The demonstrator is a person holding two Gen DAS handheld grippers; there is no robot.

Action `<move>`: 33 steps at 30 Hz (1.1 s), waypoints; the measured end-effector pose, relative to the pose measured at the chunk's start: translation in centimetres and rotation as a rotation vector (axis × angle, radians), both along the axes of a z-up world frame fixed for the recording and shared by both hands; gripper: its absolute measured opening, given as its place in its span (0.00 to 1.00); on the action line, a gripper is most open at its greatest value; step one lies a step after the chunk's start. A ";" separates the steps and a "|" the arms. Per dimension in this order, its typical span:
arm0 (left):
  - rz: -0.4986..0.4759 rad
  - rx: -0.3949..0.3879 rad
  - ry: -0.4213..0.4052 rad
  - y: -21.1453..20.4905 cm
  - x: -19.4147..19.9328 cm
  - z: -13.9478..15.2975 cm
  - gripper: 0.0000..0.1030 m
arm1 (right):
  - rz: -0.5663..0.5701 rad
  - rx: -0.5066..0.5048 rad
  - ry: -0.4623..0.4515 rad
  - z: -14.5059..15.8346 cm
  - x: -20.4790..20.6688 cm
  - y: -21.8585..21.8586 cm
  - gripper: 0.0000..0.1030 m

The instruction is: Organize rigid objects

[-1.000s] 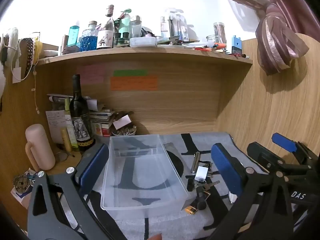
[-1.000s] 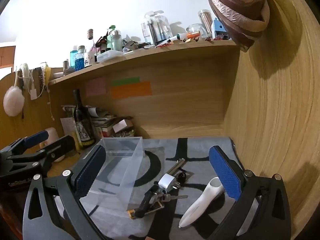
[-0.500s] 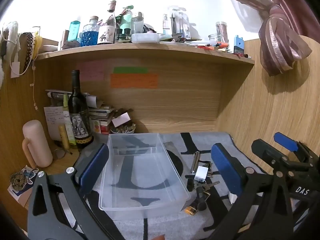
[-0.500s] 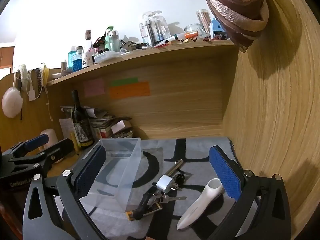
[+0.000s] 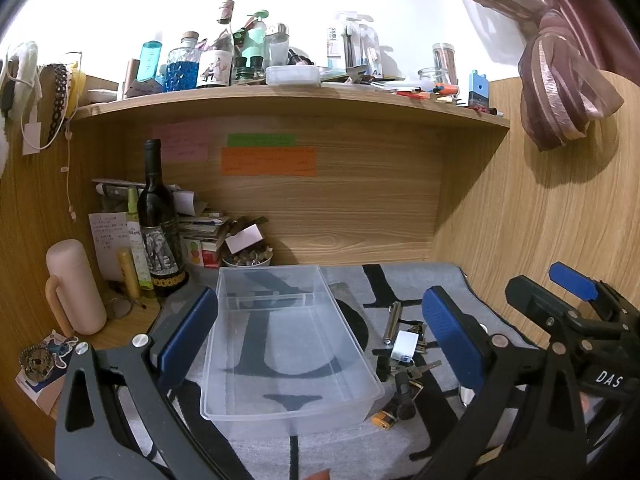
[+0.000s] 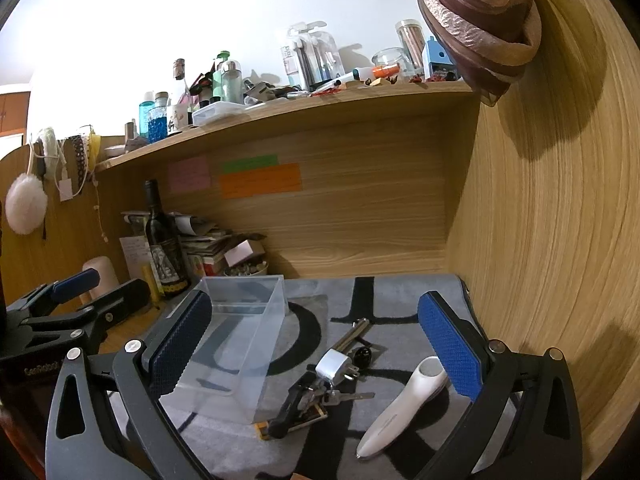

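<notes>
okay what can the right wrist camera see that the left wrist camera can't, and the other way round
Only the right wrist view shows the whole white handheld device lying on the mat, plus a white pompom hanging on the left wall.

Only the left wrist view shows the full pink flask and the sticker card beside it.

Both show the empty clear bin, the white plug adapter, the keys, the metal cylinder, the wine bottle, and both grippers, left and right, open.
</notes>
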State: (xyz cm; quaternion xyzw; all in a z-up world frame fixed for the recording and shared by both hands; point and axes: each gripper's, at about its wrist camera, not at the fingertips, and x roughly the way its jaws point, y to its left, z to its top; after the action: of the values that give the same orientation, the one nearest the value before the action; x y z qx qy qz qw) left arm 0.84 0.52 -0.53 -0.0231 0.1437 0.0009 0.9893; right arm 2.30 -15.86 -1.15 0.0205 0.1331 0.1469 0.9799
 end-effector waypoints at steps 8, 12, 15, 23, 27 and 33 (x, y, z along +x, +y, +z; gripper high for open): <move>-0.006 -0.003 0.002 0.2 -0.1 0.0 1.00 | 0.007 0.004 -0.004 0.2 -0.1 0.2 1.00; -0.003 -0.002 -0.001 0.3 -0.1 -0.1 1.00 | 0.011 0.002 -0.008 0.3 -0.3 0.3 1.00; -0.003 -0.005 0.000 0.4 -0.1 -0.2 1.00 | 0.012 -0.002 -0.010 0.3 -0.3 0.5 1.00; -0.008 -0.002 0.001 0.5 -0.1 -0.2 1.00 | 0.014 -0.008 -0.011 0.3 -0.3 0.8 1.00; -0.009 -0.004 0.003 0.5 0.0 -0.3 1.00 | 0.015 -0.009 -0.012 0.3 -0.3 0.8 1.00; -0.010 -0.003 0.005 0.3 0.1 -0.3 1.00 | 0.014 -0.009 -0.013 0.3 -0.3 0.8 1.00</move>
State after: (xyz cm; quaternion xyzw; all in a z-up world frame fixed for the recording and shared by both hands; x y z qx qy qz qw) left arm 0.94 0.78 -0.78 -0.0238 0.1465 -0.0043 0.9889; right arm 1.98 -15.06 -0.86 0.0142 0.1275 0.1532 0.9798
